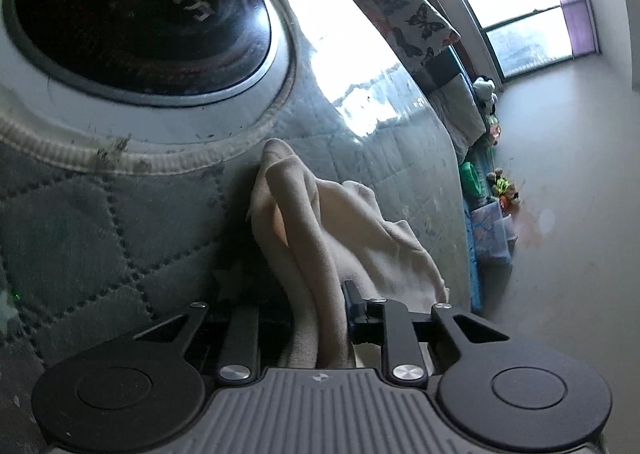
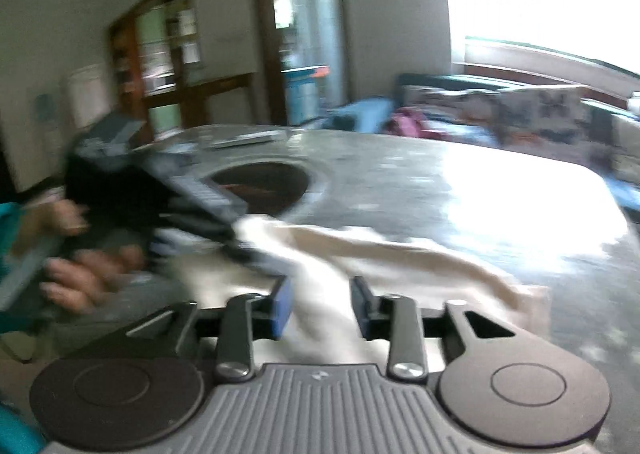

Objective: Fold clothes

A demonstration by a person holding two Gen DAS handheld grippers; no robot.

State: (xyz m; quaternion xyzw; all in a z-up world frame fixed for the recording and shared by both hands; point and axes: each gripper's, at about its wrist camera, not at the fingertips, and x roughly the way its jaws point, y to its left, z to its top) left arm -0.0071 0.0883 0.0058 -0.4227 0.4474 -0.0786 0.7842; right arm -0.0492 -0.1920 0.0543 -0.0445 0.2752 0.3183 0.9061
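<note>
A cream garment (image 1: 360, 238) lies crumpled on a grey quilted table cover (image 1: 80, 234). In the left wrist view my left gripper (image 1: 320, 306) is shut on a bunched fold of it; the cloth hides the left finger. The blurred right wrist view has the same garment (image 2: 420, 254) stretched across the table (image 2: 480, 181). My right gripper (image 2: 322, 306) is shut on a bunch of it between blue-padded fingers (image 2: 282, 310). The left gripper (image 2: 244, 250) meets the cloth's left end, held by a hand (image 2: 80, 274).
A dark round inset (image 1: 132, 13) is set in the table, seen also in the right wrist view (image 2: 260, 185). A sofa with a butterfly-print cover (image 1: 408, 5) runs past the far edge. Toys (image 1: 500, 185) and boxes lie on the floor under a bright window.
</note>
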